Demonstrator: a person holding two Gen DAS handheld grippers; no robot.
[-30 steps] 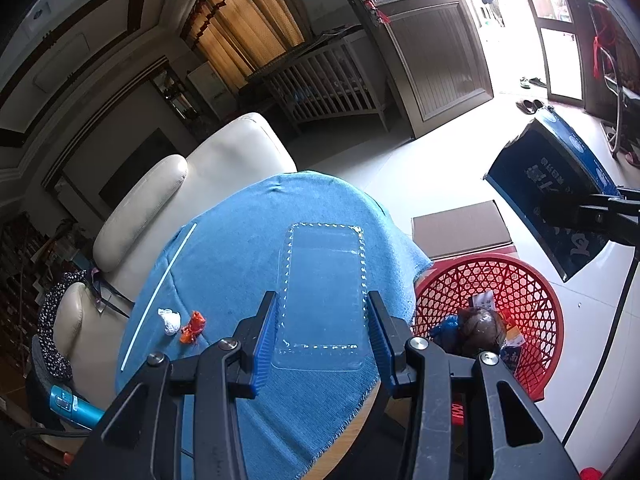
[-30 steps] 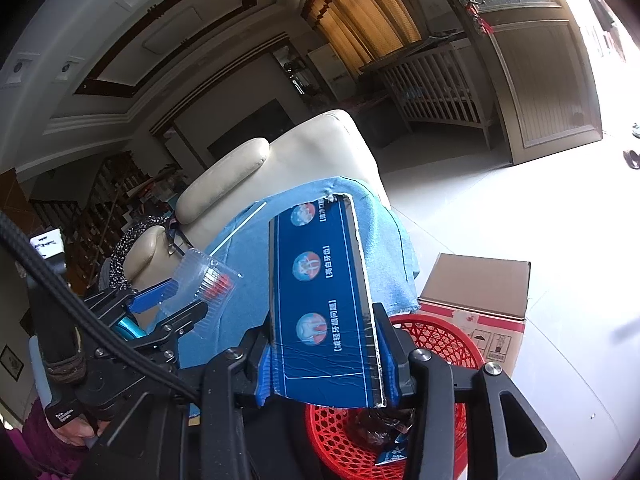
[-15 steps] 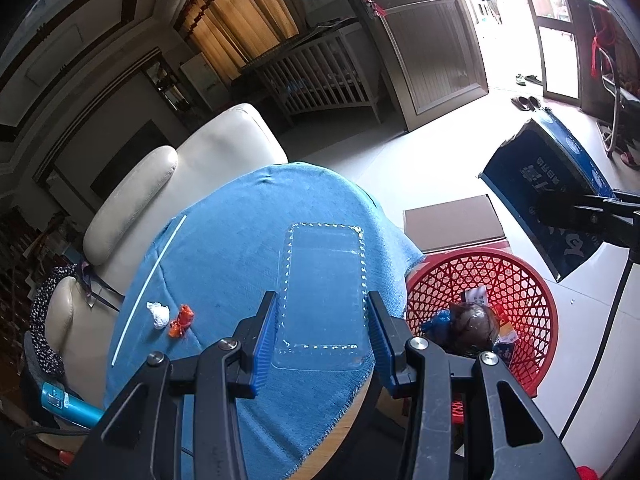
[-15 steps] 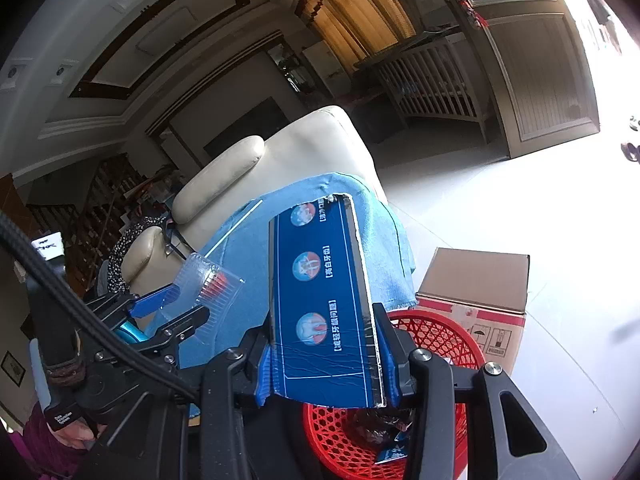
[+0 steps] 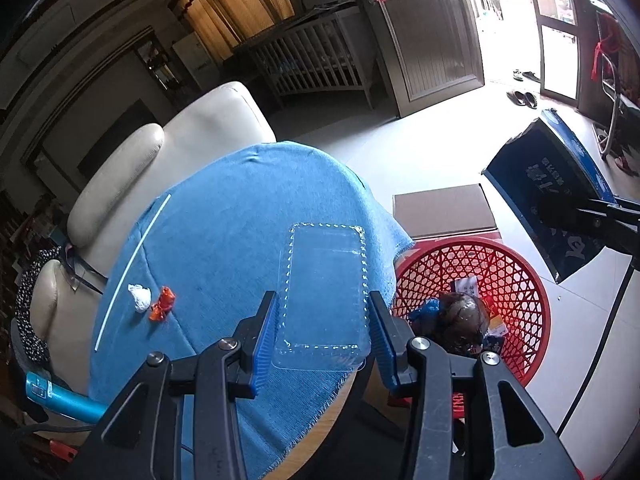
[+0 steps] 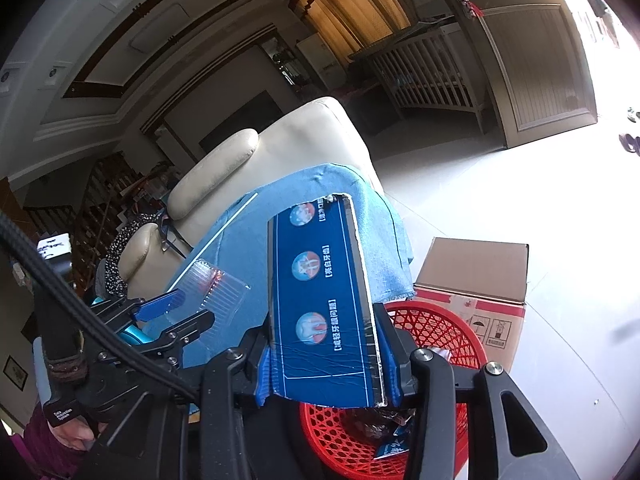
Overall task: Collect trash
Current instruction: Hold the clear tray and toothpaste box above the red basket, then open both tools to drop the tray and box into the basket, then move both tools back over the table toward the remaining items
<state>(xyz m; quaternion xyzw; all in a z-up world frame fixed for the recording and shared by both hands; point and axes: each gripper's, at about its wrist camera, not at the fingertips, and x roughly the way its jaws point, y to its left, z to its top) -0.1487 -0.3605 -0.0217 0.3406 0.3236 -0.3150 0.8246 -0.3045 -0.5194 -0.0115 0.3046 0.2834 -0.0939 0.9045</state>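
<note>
Two pieces of trash are in hand: the left claw [image 5: 322,334] pinches a clear plastic tray [image 5: 322,294] above the edge of the blue-clothed table [image 5: 224,216], and the right claw [image 6: 326,360] pinches a flattened blue toothpaste box [image 6: 324,300] over the red mesh basket [image 6: 436,328]. To do the drop well, I would bring each piece squarely above the basket's mouth before releasing. On the table three bits remain: one white paper wad [image 5: 139,297], one red wrapper [image 5: 162,303], one white straw [image 5: 132,270].

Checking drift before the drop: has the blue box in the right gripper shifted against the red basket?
No. The blue box sits unchanged over the red basket.
</note>
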